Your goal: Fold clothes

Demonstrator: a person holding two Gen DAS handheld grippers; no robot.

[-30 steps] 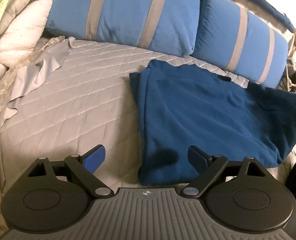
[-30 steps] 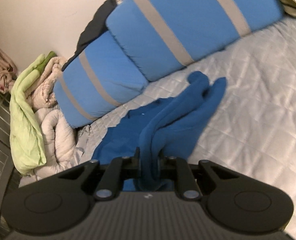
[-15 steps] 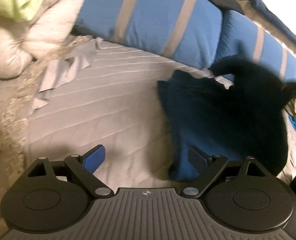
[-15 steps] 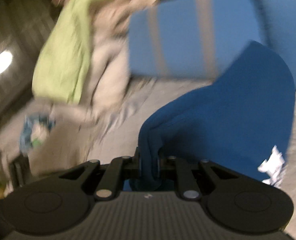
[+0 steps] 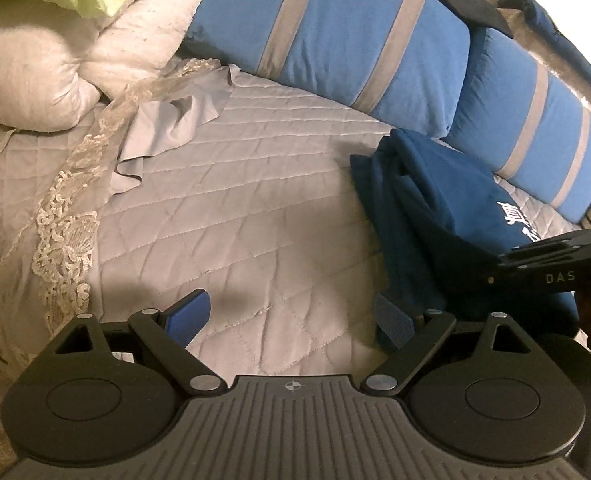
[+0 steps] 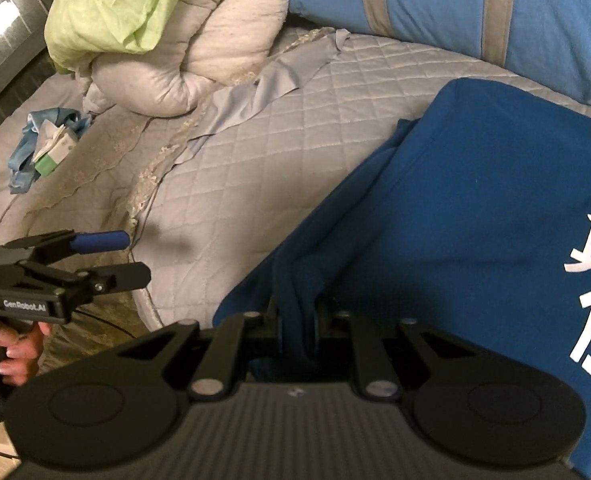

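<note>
A dark blue garment (image 5: 435,208) with white printed characters lies folded over itself on the grey quilted bed (image 5: 255,208). In the right wrist view the garment (image 6: 475,208) fills the right half, print facing up. My right gripper (image 6: 295,320) is shut on a bunched fold of its near edge. In the left wrist view the right gripper (image 5: 535,258) reaches in from the right edge, over the garment. My left gripper (image 5: 291,316) stands open above the bare quilt, its right pad beside the garment's left edge, nothing between the fingers. From the right wrist view the left gripper (image 6: 123,258) shows at the left, held by a hand.
Two blue pillows with grey stripes (image 5: 355,40) line the far side of the bed. A bundled white duvet (image 5: 35,80) with a green cloth (image 6: 115,4) sits at the far left. A loose grey cloth (image 5: 167,128) and lace trim (image 5: 67,240) lie left of the garment.
My right gripper has swung left across the bed carrying the blue fabric, laying it over the rest so the white print shows. My left gripper has shifted left, off the garment's edge.
</note>
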